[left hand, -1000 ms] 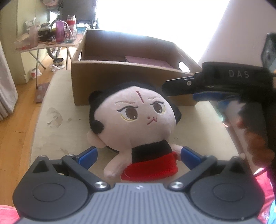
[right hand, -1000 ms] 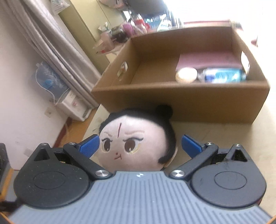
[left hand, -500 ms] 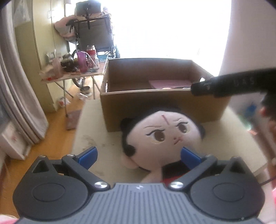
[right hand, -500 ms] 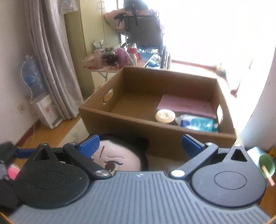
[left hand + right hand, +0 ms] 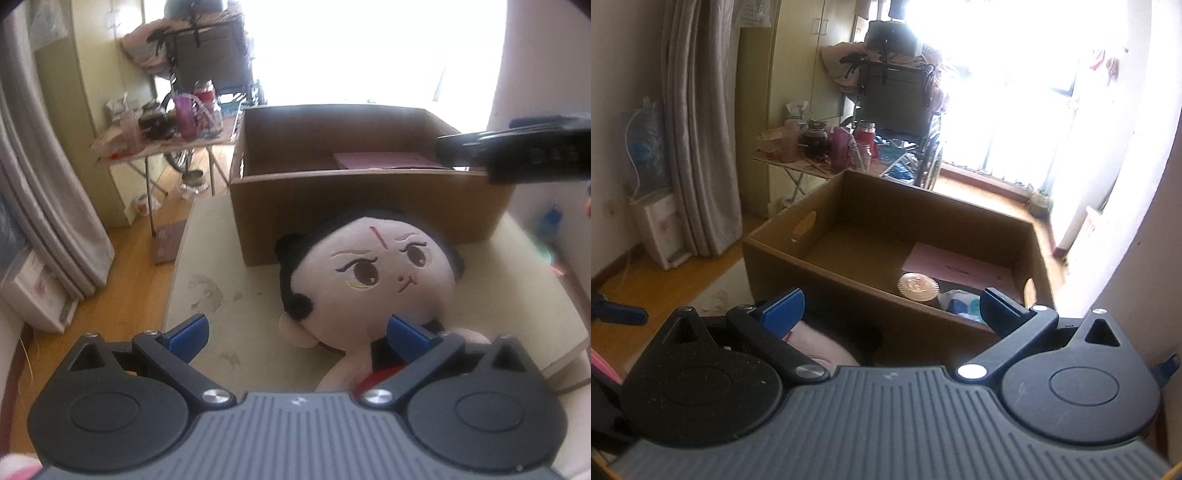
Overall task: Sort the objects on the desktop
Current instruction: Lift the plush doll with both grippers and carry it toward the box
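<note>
Doll [image 5: 373, 280] lies on the table [image 5: 207, 266], ahead of the left gripper [image 5: 295, 328] and against the box [image 5: 886, 280]. Both grippers (right gripper [image 5: 892, 306] included) gape, empty. Pickup pending; next, close on doll.

Black-haired plush doll [image 5: 373, 273] lies on beige tabletop [image 5: 221, 295], head against near wall of open brown cardboard box [image 5: 369, 206] at far edge.
</note>
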The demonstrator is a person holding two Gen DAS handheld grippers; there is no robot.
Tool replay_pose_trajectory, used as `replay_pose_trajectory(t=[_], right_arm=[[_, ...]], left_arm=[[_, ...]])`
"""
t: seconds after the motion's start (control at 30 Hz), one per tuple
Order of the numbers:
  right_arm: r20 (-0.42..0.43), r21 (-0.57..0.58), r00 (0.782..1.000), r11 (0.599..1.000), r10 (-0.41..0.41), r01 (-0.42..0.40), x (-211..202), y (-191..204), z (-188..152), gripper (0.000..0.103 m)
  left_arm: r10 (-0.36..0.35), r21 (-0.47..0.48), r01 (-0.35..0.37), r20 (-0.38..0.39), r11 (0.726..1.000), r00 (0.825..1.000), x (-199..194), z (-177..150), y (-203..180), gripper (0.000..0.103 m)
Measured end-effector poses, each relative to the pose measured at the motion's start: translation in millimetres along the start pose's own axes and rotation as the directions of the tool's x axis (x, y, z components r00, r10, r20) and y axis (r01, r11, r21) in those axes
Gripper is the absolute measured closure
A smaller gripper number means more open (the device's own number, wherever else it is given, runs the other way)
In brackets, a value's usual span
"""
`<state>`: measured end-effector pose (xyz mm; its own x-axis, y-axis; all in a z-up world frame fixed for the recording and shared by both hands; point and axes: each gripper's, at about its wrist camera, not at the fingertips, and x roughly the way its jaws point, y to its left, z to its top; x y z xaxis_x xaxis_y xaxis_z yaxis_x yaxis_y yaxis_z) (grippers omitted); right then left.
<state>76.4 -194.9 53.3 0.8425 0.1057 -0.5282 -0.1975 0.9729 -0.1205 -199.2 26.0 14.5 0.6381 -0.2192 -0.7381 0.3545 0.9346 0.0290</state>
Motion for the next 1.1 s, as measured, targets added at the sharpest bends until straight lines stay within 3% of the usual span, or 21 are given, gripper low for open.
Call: replay_pose_trajectory(t=[0.27,0.5,0.8,1.1], right_arm=[[0.014,0.083,0.996,0.992,0.091,-0.092,-4,-7,1,0.001],[0.029,0.121,0.993,0.986,0.115,-0.117,-6,-9,0,0.001],[0.038,0.162,0.989,0.975,0.145,-0.150,-4,-10,-1,0.001],[-0.024,0.164,0.985,0.973,0.168,-0.162,14,-1,-7,0.001]], left_arm=[[-0.020,-0.068,0.018,-0.028,0.997,0.999,0,-4,9,0.000],[0.007,-0.046,-0.007,-0.011,0.999,1.000,-2,-6,7,0.000],[-0.021,-0.100,0.018,-0.028,0.995,0.999,0,-6,14,0.000],[-0.012,-0.103,0.017,0.047,0.995,0.999,-1,-12,16,0.000]])
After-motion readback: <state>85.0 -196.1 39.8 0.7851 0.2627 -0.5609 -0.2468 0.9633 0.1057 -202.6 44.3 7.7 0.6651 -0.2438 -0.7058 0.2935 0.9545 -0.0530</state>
